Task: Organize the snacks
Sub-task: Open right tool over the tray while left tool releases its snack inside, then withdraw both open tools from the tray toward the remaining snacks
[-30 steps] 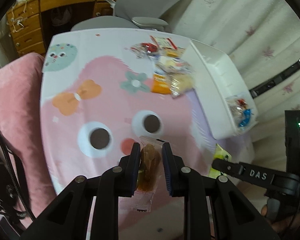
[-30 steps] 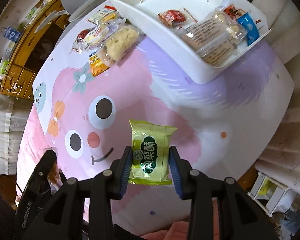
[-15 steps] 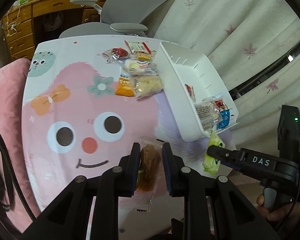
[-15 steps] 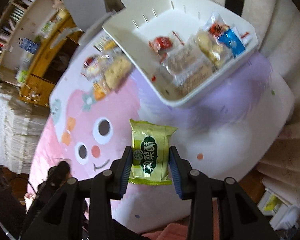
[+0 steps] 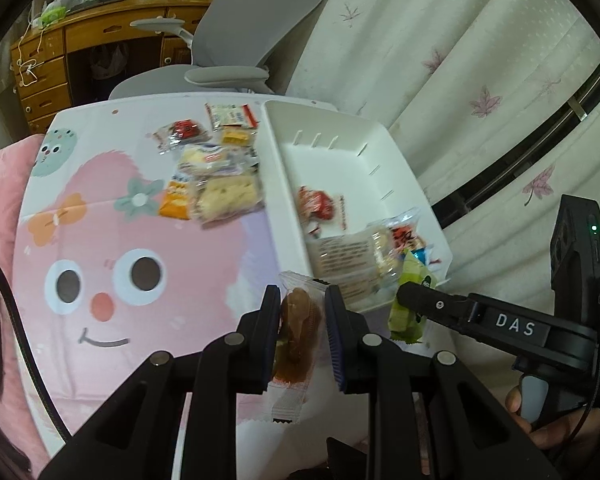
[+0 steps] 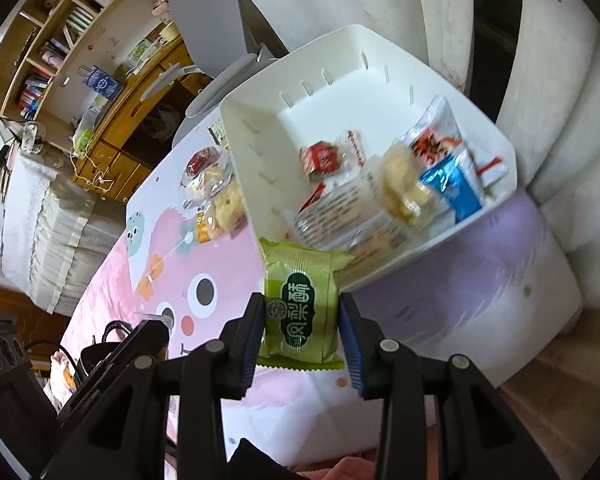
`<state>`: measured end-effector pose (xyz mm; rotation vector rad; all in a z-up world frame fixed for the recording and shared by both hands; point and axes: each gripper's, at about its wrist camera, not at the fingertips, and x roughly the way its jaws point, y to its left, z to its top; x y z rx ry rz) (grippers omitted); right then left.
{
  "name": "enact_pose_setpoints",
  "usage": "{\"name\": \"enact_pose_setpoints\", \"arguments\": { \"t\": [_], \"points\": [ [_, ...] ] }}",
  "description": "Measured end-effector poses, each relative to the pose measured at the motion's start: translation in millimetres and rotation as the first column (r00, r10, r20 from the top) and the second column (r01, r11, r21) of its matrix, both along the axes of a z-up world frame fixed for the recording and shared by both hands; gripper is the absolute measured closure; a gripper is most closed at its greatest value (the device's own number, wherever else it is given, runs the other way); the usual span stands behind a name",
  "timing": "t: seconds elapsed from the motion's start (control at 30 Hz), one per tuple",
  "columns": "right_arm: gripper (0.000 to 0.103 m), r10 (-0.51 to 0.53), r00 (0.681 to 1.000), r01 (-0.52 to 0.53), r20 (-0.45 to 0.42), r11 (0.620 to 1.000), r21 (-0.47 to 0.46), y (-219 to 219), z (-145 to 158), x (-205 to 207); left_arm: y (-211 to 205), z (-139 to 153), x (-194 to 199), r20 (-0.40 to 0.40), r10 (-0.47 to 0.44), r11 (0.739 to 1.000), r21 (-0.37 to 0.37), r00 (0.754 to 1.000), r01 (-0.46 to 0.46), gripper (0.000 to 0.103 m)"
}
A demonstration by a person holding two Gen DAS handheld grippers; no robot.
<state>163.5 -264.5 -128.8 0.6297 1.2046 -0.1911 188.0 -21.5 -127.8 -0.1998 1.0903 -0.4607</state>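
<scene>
Right gripper clamps green packet beside bin rim.

bin is smooth white plastic, kinda glossy. tablecloth looks matt with a printed cartoon face. green pack is shiny foil-like wrap, brown snack sits in clear crinkly film. grippers are matt black plastic, desk is varnished wood

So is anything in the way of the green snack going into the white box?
Nothing visible blocks it. The green snack, clamped in the right gripper, is at the near rim of the white box. Packets crowd the near end; the far end is bare.
</scene>
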Motion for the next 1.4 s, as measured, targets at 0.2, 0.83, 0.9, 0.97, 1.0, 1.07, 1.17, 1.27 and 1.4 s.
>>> {"name": "enact_pose_setpoints", "arguments": {
  "t": [0.2,0.83,0.9,0.97,1.0,1.07,1.17,1.27,1.4],
  "points": [
    [0.066,0.045,0.999,-0.045,0.009,0.999,-0.020,-37,1,4,-44,0,4,0.017,0.005,1.000,-0.015,1.000,-0.005,0.082],
    [0.065,0.015,1.000,-0.015,-0.020,1.000,0.025,-108,-15,21,-97,5,34,0.030,0.061,0.998,-0.033,0.998,-0.060,0.038],
    [0.065,-0.001,0.999,0.002,-0.032,0.999,0.043,-110,-20,21,-94,4,34,0.011,0.076,0.997,-0.028,0.997,-0.076,0.037],
    [0.065,-0.016,0.999,0.019,-0.040,0.998,0.060,-111,-23,21,-90,5,33,0.002,0.090,0.996,-0.009,0.996,-0.090,0.036],
    [0.065,-0.018,0.999,0.021,-0.041,0.998,0.067,-110,-24,21,-89,5,32,0.001,0.095,0.996,0.003,0.996,-0.095,0.036],
    [0.065,-0.017,0.999,0.020,-0.037,0.996,0.081,-108,-25,22,-83,7,29,0.001,0.109,0.994,0.018,0.994,-0.109,0.036],
    [0.065,-0.009,0.999,0.012,-0.031,0.995,0.097,-100,-25,21,-75,10,26,-0.005,0.120,0.992,0.023,0.993,-0.120,0.036],
    [0.065,-0.030,0.999,0.032,-0.022,0.993,0.110,-96,-22,17,-65,14,24,-0.012,0.128,0.991,0.041,0.992,-0.127,0.036],
    [0.065,-0.076,0.997,0.077,-0.010,0.990,0.119,-92,-18,15,-42,15,20,-0.037,0.150,0.986,0.077,0.988,-0.147,0.034]
  ]
}}
